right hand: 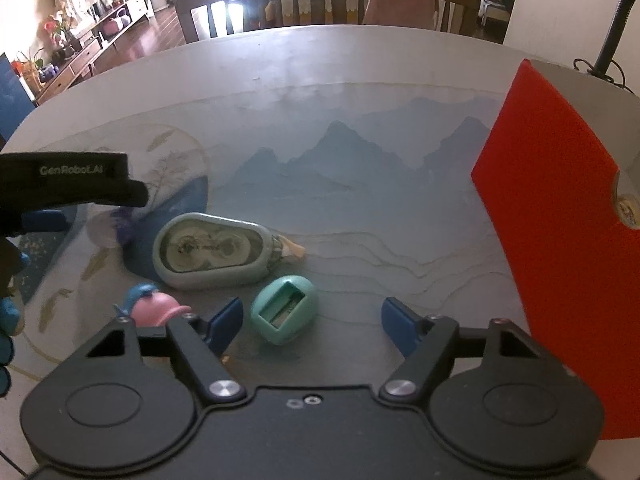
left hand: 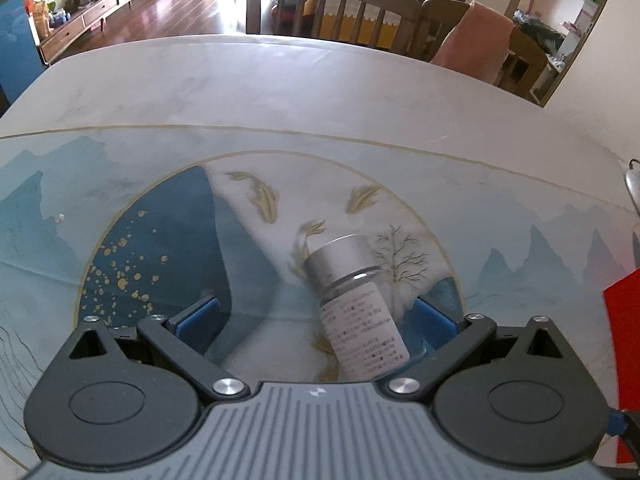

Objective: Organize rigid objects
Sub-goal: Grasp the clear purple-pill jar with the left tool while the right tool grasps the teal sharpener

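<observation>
1. Blue-padded left gripper (left hand: 316, 320) spread wide; clear silver-capped labelled vial (left hand: 356, 304) lies between the pads, unclamped.
2. Right gripper (right hand: 312, 320) spread, unclamped; small teal plastic sharpener (right hand: 285, 309) lies on the mat between the pads, nearer the left one.

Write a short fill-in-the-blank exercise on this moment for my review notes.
1. The vial between the left hand-held gripper fingers has a ____ cap.
2. The teal sharpener lies between the open fingers of the ____ hand-held gripper.
3. The box standing at the right is ____.

Missing words: silver; right; red
</observation>
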{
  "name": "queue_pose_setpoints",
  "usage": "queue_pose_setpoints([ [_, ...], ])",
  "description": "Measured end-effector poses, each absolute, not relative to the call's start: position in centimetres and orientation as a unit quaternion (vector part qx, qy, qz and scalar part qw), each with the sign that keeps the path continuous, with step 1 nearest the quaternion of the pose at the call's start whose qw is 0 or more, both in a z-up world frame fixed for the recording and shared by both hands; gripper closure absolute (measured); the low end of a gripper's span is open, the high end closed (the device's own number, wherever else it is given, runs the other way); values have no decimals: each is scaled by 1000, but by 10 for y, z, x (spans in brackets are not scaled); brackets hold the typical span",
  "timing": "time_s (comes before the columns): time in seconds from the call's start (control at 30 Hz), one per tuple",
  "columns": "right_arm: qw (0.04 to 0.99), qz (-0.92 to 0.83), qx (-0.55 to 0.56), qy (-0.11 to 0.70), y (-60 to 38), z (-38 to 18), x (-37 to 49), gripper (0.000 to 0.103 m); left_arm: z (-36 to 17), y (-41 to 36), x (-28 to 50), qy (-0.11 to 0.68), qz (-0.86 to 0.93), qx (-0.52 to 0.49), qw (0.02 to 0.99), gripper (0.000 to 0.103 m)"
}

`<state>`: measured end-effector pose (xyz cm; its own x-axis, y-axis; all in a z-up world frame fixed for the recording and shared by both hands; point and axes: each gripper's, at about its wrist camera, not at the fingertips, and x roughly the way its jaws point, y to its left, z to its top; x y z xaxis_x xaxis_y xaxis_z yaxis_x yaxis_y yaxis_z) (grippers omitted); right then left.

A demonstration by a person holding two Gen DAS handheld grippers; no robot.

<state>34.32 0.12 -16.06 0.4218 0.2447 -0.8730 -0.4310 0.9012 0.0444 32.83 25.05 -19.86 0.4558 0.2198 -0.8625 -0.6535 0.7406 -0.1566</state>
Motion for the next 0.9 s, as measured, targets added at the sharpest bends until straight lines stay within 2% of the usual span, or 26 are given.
queue_pose_setpoints([
  [0.13,841,201,-107,491,1,-161,342,30,-201,250,326,450,274,-226,819,0],
  [0.33,846,202,-114,481,-1,-160,341,44,-202,248,323,448,280,-207,824,3],
  [0.43,848,201,-116,478,-2,-161,343,53,-199,244,323,443,279,-193,830,17],
  [0.5,849,199,-116,476,-3,-160,343,61,-196,241,324,441,272,-185,835,32],
  [0.6,850,198,-112,476,-7,-159,343,71,-193,239,324,438,266,-189,838,45],
  [0.63,850,197,-111,476,-7,-159,343,71,-192,239,324,436,263,-192,839,49],
  [0.7,850,196,-107,477,-11,-159,342,71,-191,238,324,435,254,-194,842,63],
  [0.9,855,191,-92,473,-27,-152,336,71,-189,233,318,433,242,-202,845,63],
])
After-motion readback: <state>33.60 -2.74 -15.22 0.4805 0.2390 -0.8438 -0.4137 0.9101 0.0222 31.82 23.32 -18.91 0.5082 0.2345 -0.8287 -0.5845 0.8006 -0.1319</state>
